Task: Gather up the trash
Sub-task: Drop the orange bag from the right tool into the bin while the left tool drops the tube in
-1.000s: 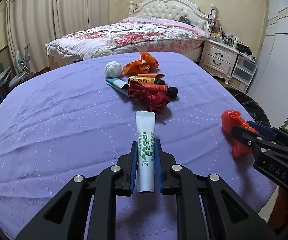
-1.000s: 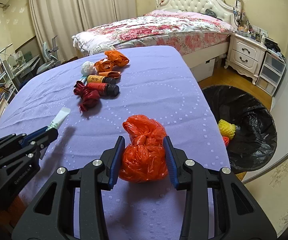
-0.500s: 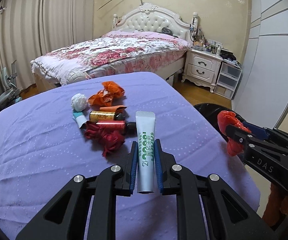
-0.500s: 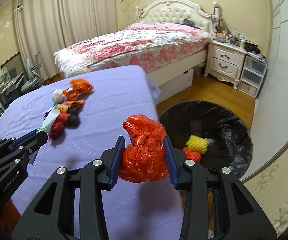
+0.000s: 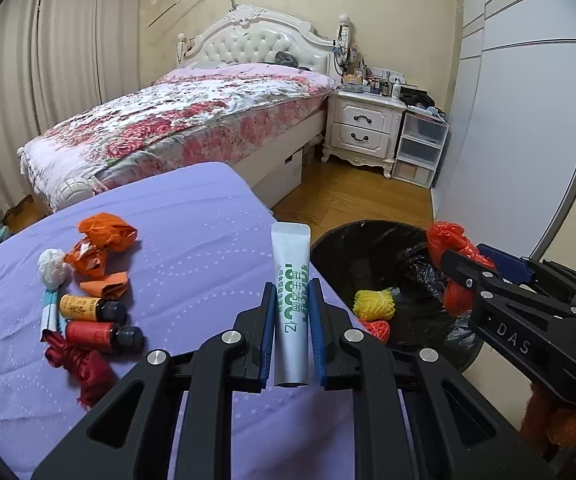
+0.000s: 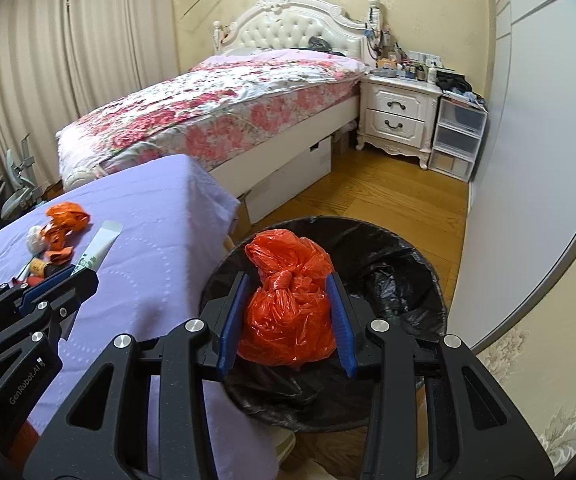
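Observation:
My left gripper [image 5: 291,312] is shut on a white tube with green print [image 5: 291,300], held over the right edge of the purple-covered table [image 5: 192,240]. My right gripper [image 6: 288,308] is shut on a knotted orange plastic bag [image 6: 288,304], which hangs above the black-lined trash bin [image 6: 408,280]. In the left wrist view the bin [image 5: 336,248] holds a yellow net [image 5: 374,304] and a red scrap [image 5: 378,330]. The right gripper [image 5: 464,268] with its bag shows at the right of that view.
Left on the table lie an orange wrapper pile [image 5: 102,244], a white paper ball [image 5: 52,268], two small bottles [image 5: 92,308], a blue-white stick [image 5: 50,312] and a dark red cloth [image 5: 78,360]. A flowered bed [image 5: 192,120], a nightstand [image 5: 364,128] and wood floor lie beyond.
Both grippers have swung right from above the table toward the bin, each keeping its load. The orange bag now hangs over the bin's mouth; the tube is at the table's right edge.

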A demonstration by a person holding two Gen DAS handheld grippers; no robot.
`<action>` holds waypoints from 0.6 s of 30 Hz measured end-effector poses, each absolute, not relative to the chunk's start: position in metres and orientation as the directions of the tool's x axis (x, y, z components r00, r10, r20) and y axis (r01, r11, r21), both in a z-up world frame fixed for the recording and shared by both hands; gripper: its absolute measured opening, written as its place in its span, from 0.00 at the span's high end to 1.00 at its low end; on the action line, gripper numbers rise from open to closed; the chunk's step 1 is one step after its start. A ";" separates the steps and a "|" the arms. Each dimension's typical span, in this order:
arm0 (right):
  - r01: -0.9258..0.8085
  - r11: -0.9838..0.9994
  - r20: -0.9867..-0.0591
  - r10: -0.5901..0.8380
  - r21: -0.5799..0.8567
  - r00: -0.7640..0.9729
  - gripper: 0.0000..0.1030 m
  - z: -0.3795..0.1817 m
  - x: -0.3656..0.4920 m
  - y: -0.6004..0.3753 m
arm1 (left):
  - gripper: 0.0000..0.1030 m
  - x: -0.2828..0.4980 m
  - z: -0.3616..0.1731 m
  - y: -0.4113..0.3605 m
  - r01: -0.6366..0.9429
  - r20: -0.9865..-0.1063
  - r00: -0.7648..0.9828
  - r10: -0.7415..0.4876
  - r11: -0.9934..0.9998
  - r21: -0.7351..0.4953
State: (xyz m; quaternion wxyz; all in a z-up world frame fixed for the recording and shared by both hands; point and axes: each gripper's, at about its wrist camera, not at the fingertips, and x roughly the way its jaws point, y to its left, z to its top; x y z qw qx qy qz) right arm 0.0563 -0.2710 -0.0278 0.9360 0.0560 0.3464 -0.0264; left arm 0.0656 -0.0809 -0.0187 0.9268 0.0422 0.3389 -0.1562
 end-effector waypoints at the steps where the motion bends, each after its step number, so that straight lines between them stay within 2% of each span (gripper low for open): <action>1: 0.098 0.991 -0.654 -0.017 0.088 0.757 0.63 -0.029 0.060 -0.275 | 0.83 0.069 -0.019 -0.085 0.324 -0.642 0.720 -0.264 0.946 -0.026; 18: 0.160 0.982 -0.675 -0.050 0.102 0.737 0.63 -0.045 0.085 -0.304 | 0.83 0.103 -0.032 -0.134 0.372 -0.663 0.702 -0.259 0.928 0.031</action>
